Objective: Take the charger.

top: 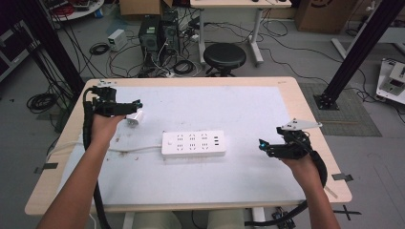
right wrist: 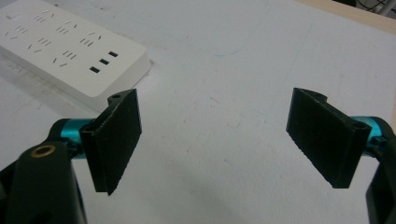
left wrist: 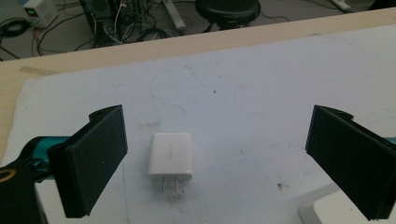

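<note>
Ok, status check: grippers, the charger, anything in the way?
Left gripper open over charger, not touching. Right gripper open, empty. Charger flat on table, path unobstructed.

Black fingers (right wrist: pixel 116 140), teal joints, seemingly brass screw, bare forearms.

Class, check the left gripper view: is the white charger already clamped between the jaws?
No: the white charger lies flat on the table, apart from both wide-open jaws of the left hand-held gripper.
</note>
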Available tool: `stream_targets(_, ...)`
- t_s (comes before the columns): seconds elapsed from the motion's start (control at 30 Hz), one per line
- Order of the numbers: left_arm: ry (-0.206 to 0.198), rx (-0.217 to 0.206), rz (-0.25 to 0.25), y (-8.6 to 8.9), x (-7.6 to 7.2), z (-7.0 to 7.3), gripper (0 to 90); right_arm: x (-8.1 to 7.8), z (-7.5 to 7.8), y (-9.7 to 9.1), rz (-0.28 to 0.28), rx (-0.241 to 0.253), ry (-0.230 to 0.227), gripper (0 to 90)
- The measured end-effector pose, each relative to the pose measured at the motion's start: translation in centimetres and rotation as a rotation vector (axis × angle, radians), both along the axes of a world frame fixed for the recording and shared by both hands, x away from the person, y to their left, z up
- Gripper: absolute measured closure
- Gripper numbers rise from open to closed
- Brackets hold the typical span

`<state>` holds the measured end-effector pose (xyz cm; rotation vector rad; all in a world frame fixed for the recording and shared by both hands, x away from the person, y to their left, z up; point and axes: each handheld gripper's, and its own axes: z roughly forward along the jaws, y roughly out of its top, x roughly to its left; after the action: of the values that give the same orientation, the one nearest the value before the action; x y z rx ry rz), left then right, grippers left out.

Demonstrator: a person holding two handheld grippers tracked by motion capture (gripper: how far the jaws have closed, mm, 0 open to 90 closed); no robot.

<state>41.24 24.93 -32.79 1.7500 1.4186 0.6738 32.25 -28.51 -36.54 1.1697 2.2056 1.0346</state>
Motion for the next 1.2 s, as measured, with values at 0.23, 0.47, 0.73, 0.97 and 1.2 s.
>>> stream_targets(0.23, 0.051, 0.001, 0.062, 0.5, 1.6, -1.2, 5.6, 0.1, -0.2, 0.1, -0.005, 0.003, 0.011, 18.3)
stream_targets(0.47, 0.079, -0.005, 0.071, 0.9, 3.6, -3.0, 5.6, 0.3, -0.3, 0.0, -0.006, 0.001, 0.018, 18.3)
stream_targets(0.73, 0.143, 0.026, 0.073, 1.0, 5.5, -5.3, 5.6, 0.6, -0.6, 0.1, -0.01, -0.004, 0.03, 18.3)
stream_targets(0.97, 0.19, 0.077, 0.046, 1.0, 6.5, -7.2, 5.6, 0.7, -0.9, 0.0, -0.017, -0.002, 0.038, 18.3)
stream_targets(1.2, 0.246, 0.111, 0.022, 0.9, 7.1, -8.8, 5.6, 0.9, -1.1, 0.1, -0.016, -0.004, 0.043, 18.4)
